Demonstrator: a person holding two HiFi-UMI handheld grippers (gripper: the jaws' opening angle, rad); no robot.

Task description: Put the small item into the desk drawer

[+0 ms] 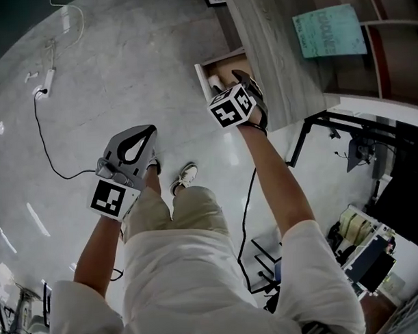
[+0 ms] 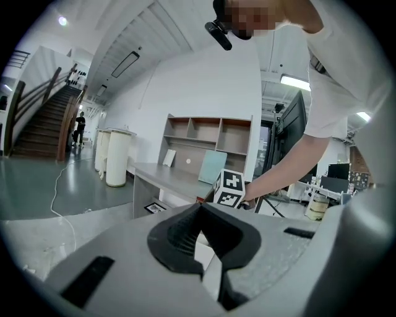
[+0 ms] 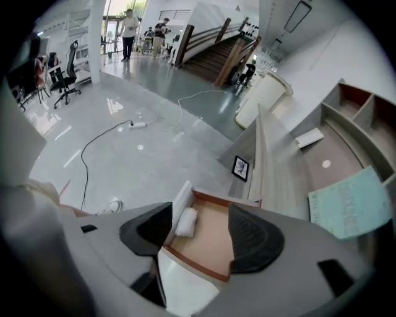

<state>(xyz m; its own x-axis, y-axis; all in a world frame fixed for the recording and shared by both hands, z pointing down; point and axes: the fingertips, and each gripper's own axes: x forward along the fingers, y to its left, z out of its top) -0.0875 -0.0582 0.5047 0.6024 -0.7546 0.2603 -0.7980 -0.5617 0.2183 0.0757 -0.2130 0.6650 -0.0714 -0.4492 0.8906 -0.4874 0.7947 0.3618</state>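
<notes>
One small item (image 3: 186, 221) lies in open desk drawer (image 3: 213, 244), desk (image 1: 273, 51) overhanging | your right gripper (image 3: 199, 232) wide, empty above | your left gripper (image 2: 201, 238) clenched, empty.

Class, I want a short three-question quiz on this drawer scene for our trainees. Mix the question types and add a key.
1. True or false: the right gripper hangs over the open drawer with its jaws apart.
2. Where does the small white item lie? A: on the desk top. B: inside the drawer. C: on the floor.
3. Fill the gap: the left gripper is held away from the drawer, and its jaws are ____ with nothing between them.

Key: 1 true; 2 B; 3 shut.
</notes>
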